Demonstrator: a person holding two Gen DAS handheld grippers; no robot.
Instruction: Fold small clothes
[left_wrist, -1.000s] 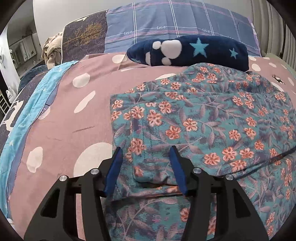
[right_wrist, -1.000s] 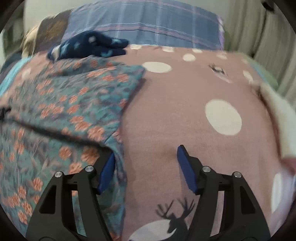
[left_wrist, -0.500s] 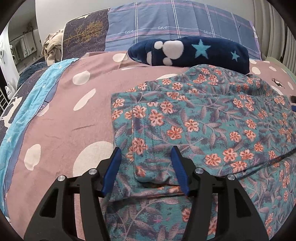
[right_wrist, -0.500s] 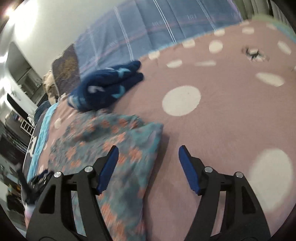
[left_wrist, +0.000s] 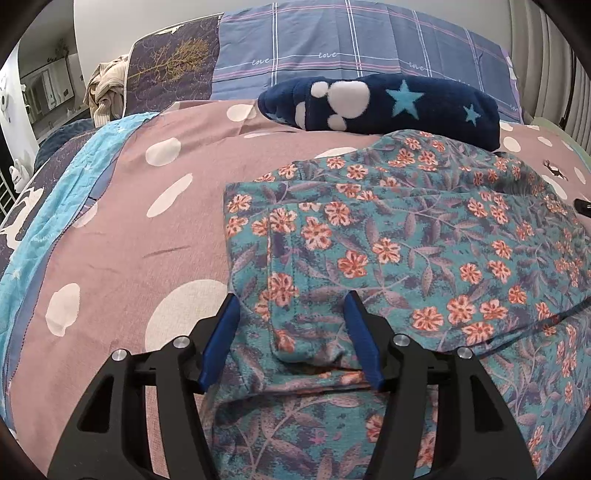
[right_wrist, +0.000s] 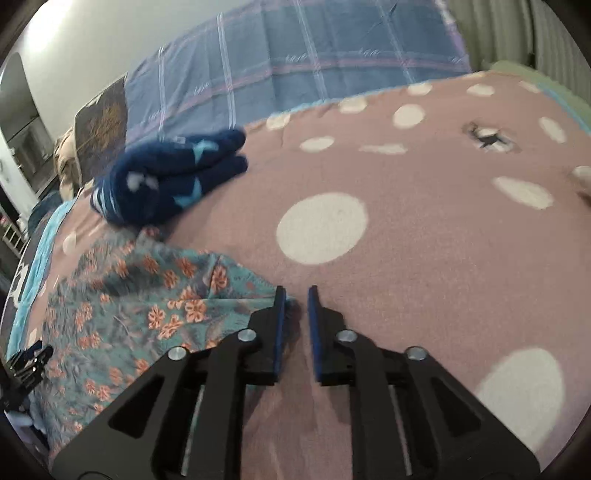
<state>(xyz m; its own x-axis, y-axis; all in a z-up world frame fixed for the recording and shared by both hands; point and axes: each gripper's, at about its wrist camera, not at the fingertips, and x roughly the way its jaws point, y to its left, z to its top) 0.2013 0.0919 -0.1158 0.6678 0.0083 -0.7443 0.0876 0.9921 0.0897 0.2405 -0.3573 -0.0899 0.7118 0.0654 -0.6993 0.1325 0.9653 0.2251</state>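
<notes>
Broadly, a pink spotted bedspread (left_wrist: 155, 236) fills both views, with plaid pillows (left_wrist: 354, 48) along the twelve o'clock edge. On it lies the floral garment (left_wrist: 388, 243), teal with orange blossoms, already doubled over; in the left wrist view it spreads from the centre toward three o'clock, and in the right wrist view it sits at eight o'clock. Just beyond it, toward twelve o'clock, rests a navy fleece bundle (left_wrist: 384, 107) with stars and a paw print.

Judging by its wrinkles and drape, the garment is thin, light and limp: it should sag wherever unsupported and slide easily on the bedspread, so corners and hemmed edges look like the best holds, both layers pinched together.

Nearer, the left gripper (left_wrist: 291, 306) stands with its jaws apart over the folded corner, fabric between the blue pads but not squeezed; they have just been widening slightly. Smallest, the right gripper (right_wrist: 294, 295) has just been closing, down to a narrow gap at the garment's far corner; a sliver of cloth seems caught at its left pad, though whether it is truly pinched I cannot tell.
</notes>
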